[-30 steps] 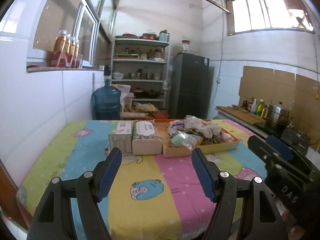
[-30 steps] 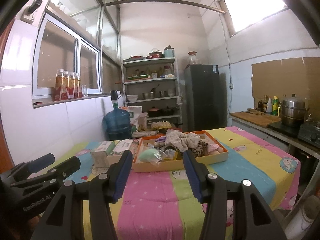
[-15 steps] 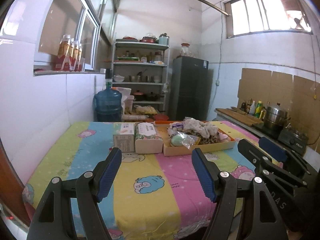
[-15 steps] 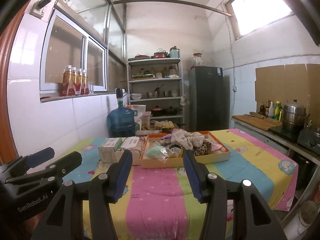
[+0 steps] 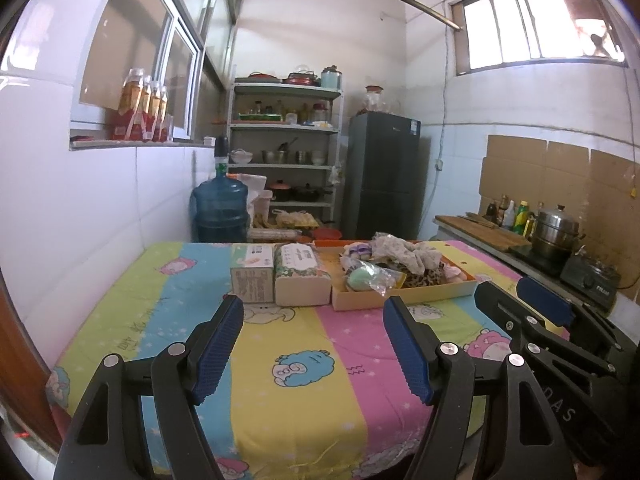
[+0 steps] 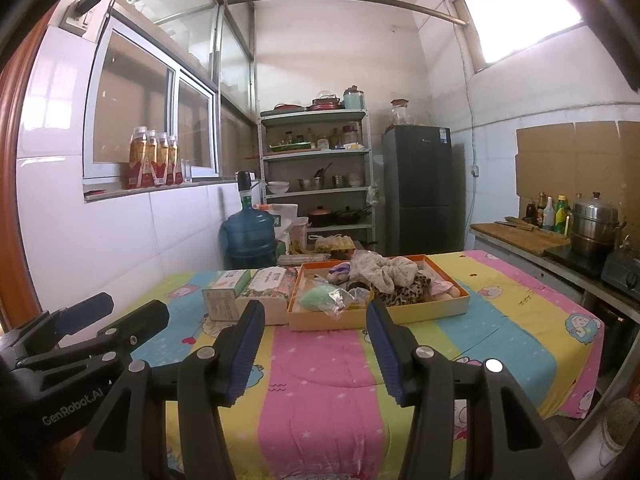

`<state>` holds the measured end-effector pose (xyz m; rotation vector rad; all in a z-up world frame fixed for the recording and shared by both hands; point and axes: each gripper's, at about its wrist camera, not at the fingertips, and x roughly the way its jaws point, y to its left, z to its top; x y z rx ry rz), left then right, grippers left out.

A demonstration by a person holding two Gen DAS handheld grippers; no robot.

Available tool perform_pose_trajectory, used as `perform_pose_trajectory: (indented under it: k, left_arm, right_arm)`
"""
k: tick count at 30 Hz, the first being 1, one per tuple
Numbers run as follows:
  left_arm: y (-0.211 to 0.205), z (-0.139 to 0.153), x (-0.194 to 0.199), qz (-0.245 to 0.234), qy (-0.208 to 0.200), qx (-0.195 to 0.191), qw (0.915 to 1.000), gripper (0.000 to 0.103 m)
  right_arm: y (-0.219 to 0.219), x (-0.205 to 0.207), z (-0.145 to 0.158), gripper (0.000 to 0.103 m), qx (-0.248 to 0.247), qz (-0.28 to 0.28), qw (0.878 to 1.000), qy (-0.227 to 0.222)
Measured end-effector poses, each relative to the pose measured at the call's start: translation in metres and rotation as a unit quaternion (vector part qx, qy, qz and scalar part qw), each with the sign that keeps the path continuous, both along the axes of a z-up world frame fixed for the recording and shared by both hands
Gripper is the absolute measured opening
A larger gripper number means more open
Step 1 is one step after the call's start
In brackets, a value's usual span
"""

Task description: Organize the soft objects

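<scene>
An orange shallow box (image 5: 404, 300) (image 6: 424, 309) sits mid-table, heaped with soft items: a crumpled pale cloth (image 5: 404, 250) (image 6: 384, 270), a leopard-print fabric (image 6: 412, 290), a green puff in clear plastic (image 5: 364, 278) (image 6: 320, 296) and a purple piece (image 6: 340, 270). Left of the box lie a tissue pack (image 5: 300, 276) (image 6: 268, 288) and a small carton (image 5: 252, 274) (image 6: 224, 296). My left gripper (image 5: 314, 344) hangs open over the near table, well short of them, with nothing between its fingers. My right gripper (image 6: 316, 344) is also open and empty, facing the box from a distance.
The table wears a striped cartoon cloth (image 5: 280, 364). Behind it stand a blue water jug (image 5: 218, 212), a metal shelf with pots (image 5: 286, 160) and a dark fridge (image 5: 384, 176). A counter with a steamer pot (image 5: 556, 236) and stove runs along the right. White tiled wall borders the left.
Both views have drawn back a little from the table, so the box and packs look farther off. Both grippers stay open as before.
</scene>
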<state>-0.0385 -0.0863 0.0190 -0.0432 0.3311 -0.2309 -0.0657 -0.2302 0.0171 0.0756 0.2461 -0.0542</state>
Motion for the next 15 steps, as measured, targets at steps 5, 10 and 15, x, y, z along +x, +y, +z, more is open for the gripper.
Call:
perform_pose_trajectory:
  k: [5,10,15]
  left_arm:
    - [-0.0002,0.0000,-0.0002,0.000,0.000,0.000,1.0000,0.074]
    - [0.0004,0.0005,-0.0001,0.003,0.000,0.002,1.0000,0.074]
    - [0.0012,0.0012,-0.0002,0.003,-0.001,0.002,1.0000,0.074]
  right_arm:
    - [0.0003,0.0004,-0.0002,0.053,0.000,0.000,1.000,0.000]
    - [0.0019,0.0019,-0.0013,0.053,0.001,0.002,1.000,-0.001]
    - [0.0029,0.0018,-0.0016,0.053,0.002,0.002,1.000,0.001]
